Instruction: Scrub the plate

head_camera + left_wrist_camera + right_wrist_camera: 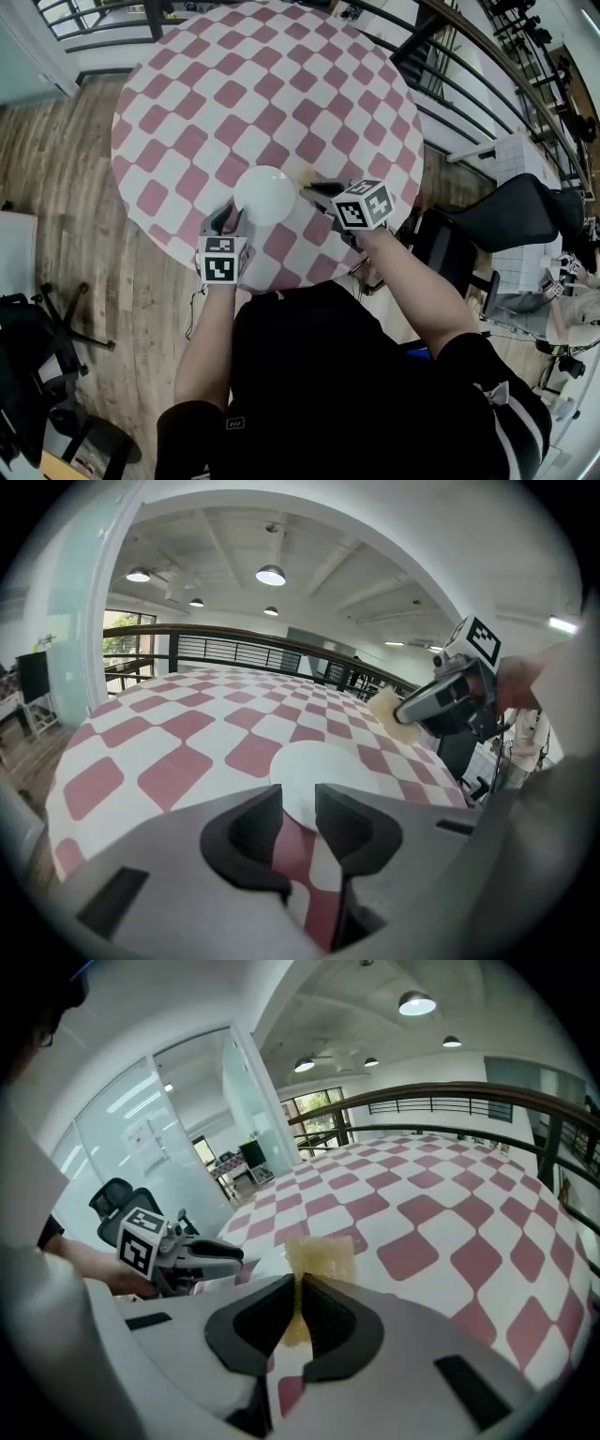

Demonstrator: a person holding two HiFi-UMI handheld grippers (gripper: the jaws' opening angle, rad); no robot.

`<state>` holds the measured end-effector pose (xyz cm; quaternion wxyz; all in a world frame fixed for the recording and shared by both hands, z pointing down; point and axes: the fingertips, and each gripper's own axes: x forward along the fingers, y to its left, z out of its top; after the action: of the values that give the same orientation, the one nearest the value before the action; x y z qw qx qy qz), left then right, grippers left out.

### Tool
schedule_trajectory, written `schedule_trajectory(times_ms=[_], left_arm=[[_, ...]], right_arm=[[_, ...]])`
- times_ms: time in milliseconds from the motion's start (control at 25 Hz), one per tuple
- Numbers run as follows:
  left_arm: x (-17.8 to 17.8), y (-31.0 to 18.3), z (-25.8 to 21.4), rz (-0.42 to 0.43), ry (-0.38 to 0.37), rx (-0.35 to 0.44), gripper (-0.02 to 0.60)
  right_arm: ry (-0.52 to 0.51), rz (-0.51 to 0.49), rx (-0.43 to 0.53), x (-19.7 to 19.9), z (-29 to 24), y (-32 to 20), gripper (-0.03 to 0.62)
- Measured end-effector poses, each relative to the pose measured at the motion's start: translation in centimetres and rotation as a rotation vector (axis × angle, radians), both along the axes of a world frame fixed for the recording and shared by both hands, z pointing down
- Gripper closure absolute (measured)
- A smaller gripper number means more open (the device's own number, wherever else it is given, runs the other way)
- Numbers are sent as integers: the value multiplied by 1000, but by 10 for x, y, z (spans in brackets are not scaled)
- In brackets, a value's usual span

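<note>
- Left gripper (298, 803) sits at the near edge of the plate (265, 194). Its 2 jaws are only narrowly apart, with the plate's rim showing in the gap between the tips.
- Right gripper (295, 1290) is clamped on a yellow sponge (319, 1258), held just beside the plate's right edge. Whether the sponge touches the plate cannot be told.
- White and round, the plate lies flat on a round table (234, 94) under a pink-and-white checked cloth, with most of the cloth stretching beyond the plate.
- 1 black office chair (525, 211) stands well to the right of the plate, off the table.
</note>
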<state>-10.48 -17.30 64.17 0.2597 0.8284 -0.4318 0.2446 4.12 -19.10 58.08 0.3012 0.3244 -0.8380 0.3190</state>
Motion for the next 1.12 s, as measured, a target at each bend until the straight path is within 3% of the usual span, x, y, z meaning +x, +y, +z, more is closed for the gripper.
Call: schedule_trajectory(times_ms=[360,520,840,1120], left_arm=[[5,14,-44,3,-6,48,469],[11,20,-72,-18,31,72,469],[10,27,-135,-54,71,156,469],[21,36,-207,1,85,256,474]], right_arm=[[-87,61,24,28,-26,27,556],[-139,60,53,36,-42,36,556],[-236,60,185,55,-103,34,556],[-324,-12,309,51,-169,40,556]])
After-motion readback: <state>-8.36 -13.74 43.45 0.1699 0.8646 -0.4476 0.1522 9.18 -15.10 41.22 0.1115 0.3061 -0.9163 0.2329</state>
